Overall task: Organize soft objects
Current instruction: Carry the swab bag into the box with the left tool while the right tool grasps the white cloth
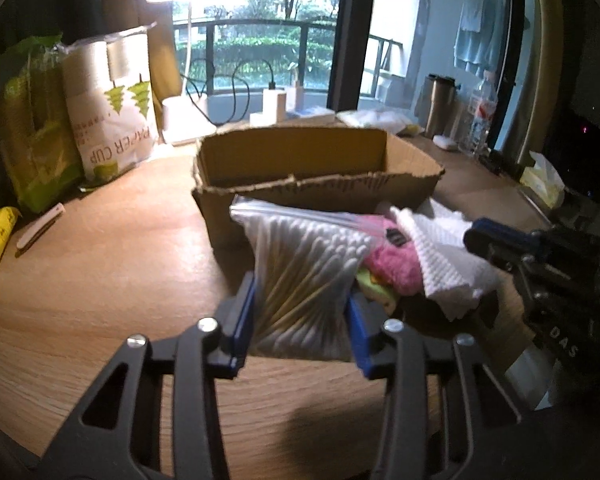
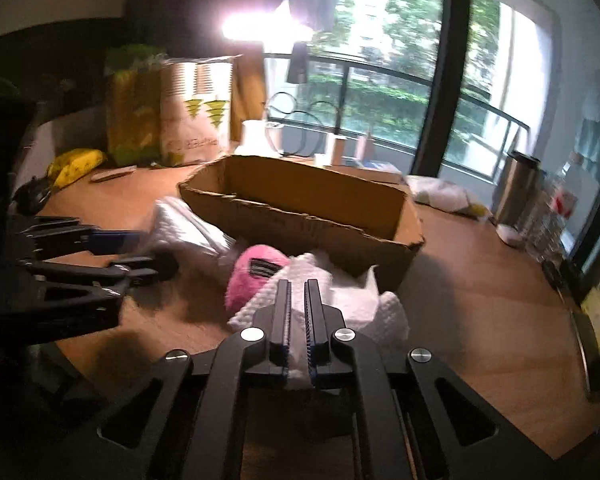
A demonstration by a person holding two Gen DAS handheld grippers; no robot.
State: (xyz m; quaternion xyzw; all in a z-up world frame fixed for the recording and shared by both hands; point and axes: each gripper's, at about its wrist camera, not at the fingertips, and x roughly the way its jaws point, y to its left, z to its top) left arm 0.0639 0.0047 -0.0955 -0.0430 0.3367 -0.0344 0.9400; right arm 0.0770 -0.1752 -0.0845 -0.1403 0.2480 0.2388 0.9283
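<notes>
Item 1: my left gripper (image 1: pixel 300 308), blue-padded black fingers partly closed on a clear zip bag of cotton swabs (image 1: pixel 300 268); the bag stands tilted between the pads, its top edge leaning toward the box.

Item 2: my right gripper (image 2: pixel 298 320), fingers drawn nearly together with a thin fold of white embossed paper towel (image 2: pixel 340 304) pinched between them; the rest of the towel lies crumpled on the table just in front of the box.

Item 3: open brown corrugated cardboard box (image 1: pixel 320 168), torn along its near rim, sitting mid-table directly behind the soft items (I cannot see its floor from either view).

Item 4: fuzzy pink cloth bundle (image 2: pixel 252 276) with a dark label, on the table between swab bag and towel, touching the towel.

Item 5: round wooden table (image 1: pixel 100 280).

Item 6: white "PAPER CUP" bag with green tree print (image 1: pixel 112 108), upright at the far left, beside a green plastic-wrapped package (image 1: pixel 32 120).

Item 7: steel tumbler (image 1: pixel 440 104), far right.
</notes>
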